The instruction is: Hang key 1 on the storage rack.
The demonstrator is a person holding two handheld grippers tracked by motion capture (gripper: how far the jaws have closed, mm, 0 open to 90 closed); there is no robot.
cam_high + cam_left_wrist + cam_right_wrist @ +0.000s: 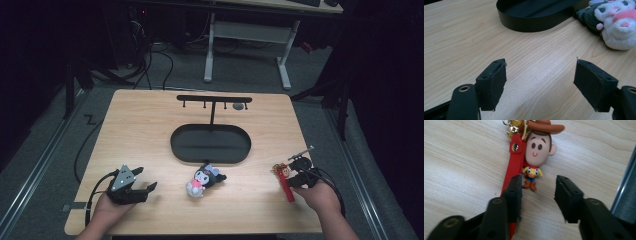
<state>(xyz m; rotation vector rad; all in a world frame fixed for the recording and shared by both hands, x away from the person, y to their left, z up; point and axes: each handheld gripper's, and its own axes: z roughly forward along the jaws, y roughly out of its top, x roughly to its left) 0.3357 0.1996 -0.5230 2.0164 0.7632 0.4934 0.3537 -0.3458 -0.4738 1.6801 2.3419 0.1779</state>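
The cowboy keychain (534, 157) lies right of the black oval tray (175, 142); light, its red strap (512, 167) floppy, best pinched there. Right gripper (537, 192) half open over it, left gripper (540, 82) wide, empty.

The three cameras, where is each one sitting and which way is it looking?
High view: above the person's side, looking forward and down on the table; both hands, left gripper and right gripper show.
Left gripper view: rides the left gripper, looking across the tabletop; its jaws stand wide.
Right gripper view: rides the right gripper, looking down at the cowboy keychain.
Shared: the plush toy and black tray show in the high view and the left gripper view.
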